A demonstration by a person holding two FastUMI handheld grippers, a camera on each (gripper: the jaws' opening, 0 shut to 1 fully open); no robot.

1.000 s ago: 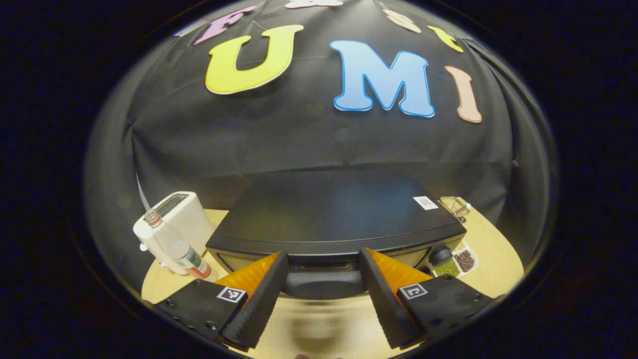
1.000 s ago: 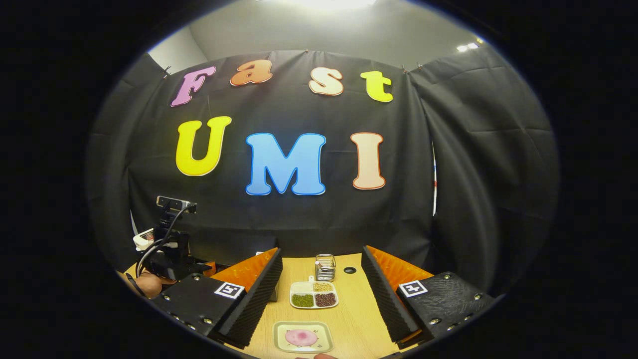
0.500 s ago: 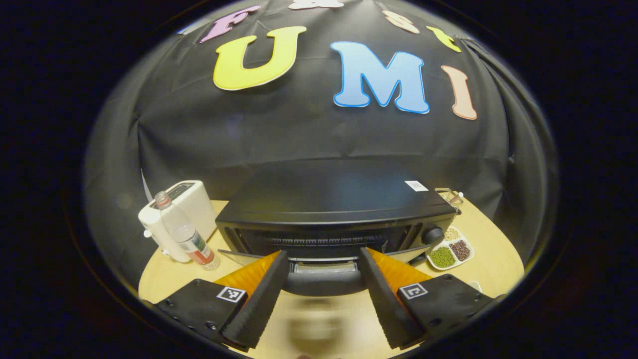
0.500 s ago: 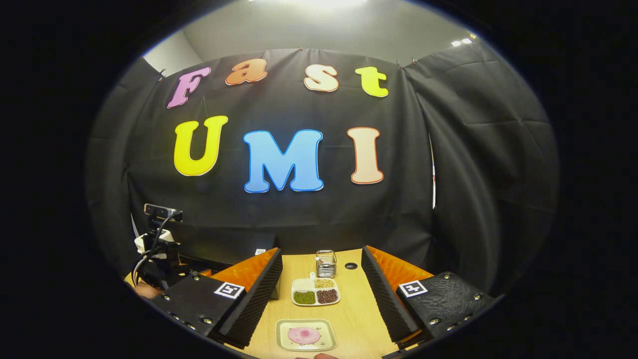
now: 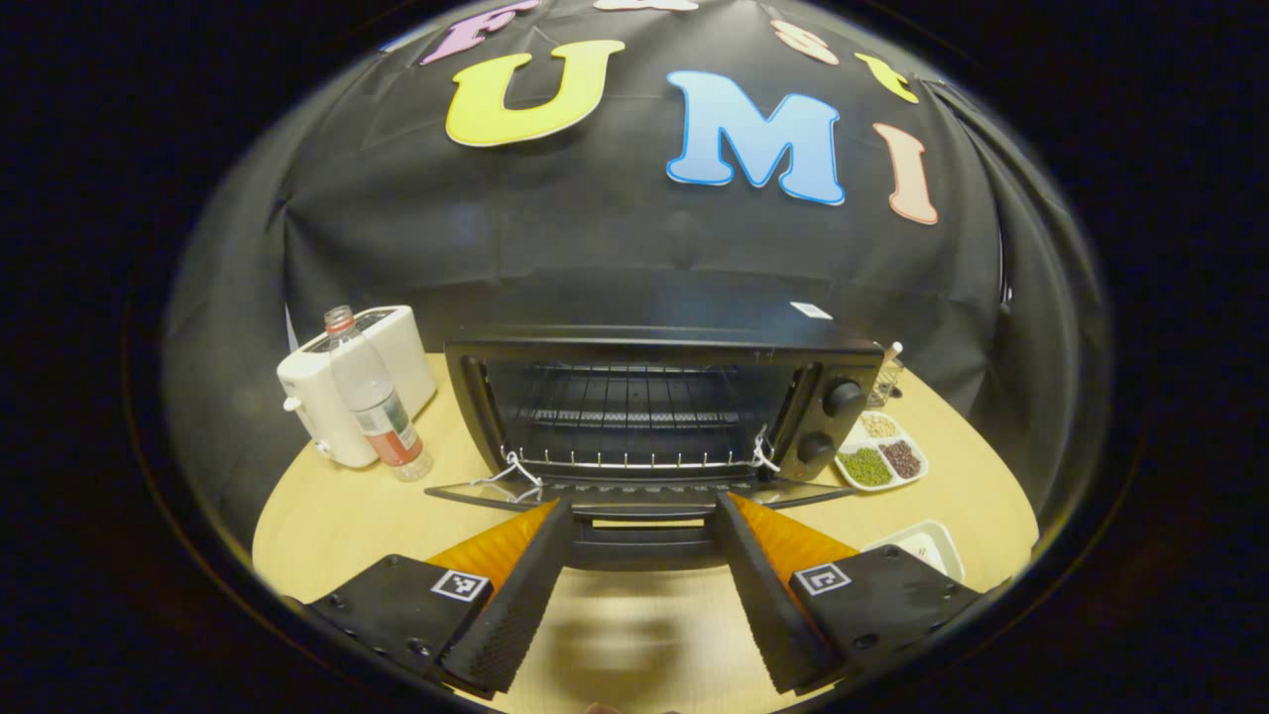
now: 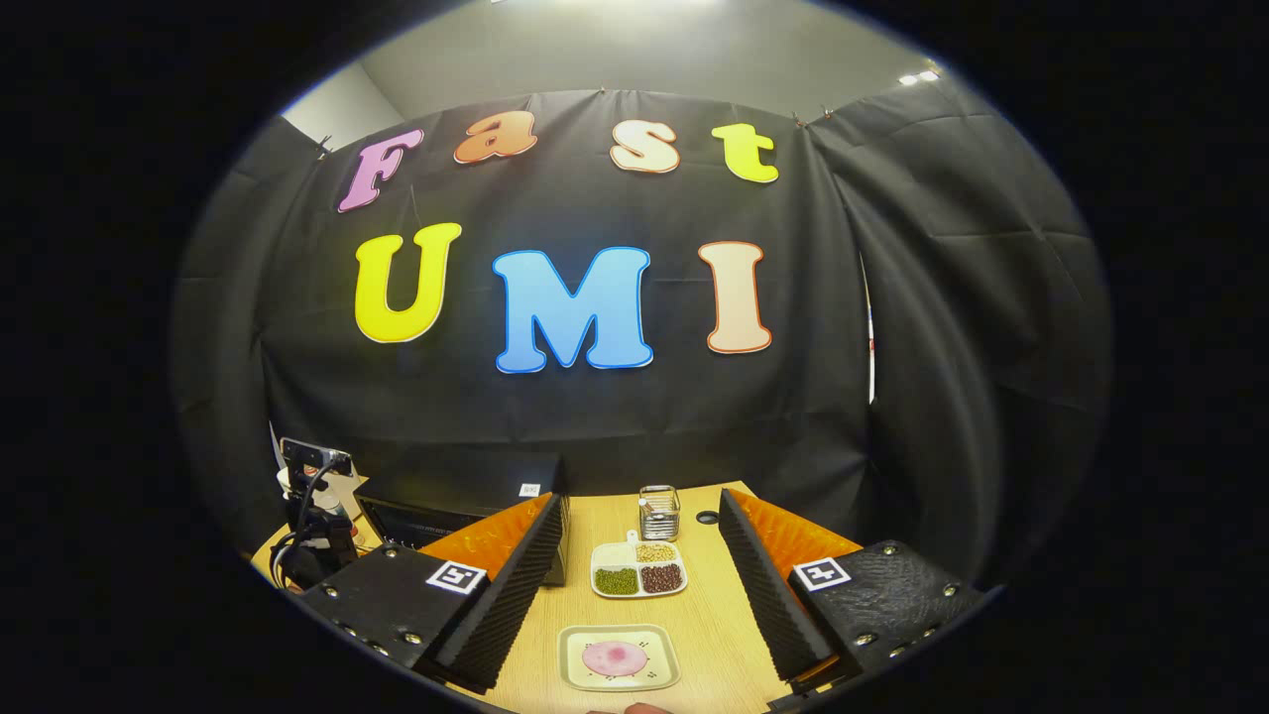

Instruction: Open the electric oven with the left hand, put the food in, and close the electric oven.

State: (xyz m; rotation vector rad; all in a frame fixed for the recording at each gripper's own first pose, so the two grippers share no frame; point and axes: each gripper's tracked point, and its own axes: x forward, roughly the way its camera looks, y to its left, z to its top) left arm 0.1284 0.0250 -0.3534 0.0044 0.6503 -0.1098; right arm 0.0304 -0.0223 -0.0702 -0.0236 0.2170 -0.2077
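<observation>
Black electric oven (image 5: 654, 397), centre frame on the pale wood worktop (image 5: 327, 506): door (image 5: 634, 496) dropped flat.

Your left tongs (image 5: 642, 565) spread astride its handle (image 5: 642, 540), not pinching.

Pink food on a square plate (image 6: 617, 657), bottom centre: your right tongs (image 6: 639, 605) gape above, ready to collect.
</observation>
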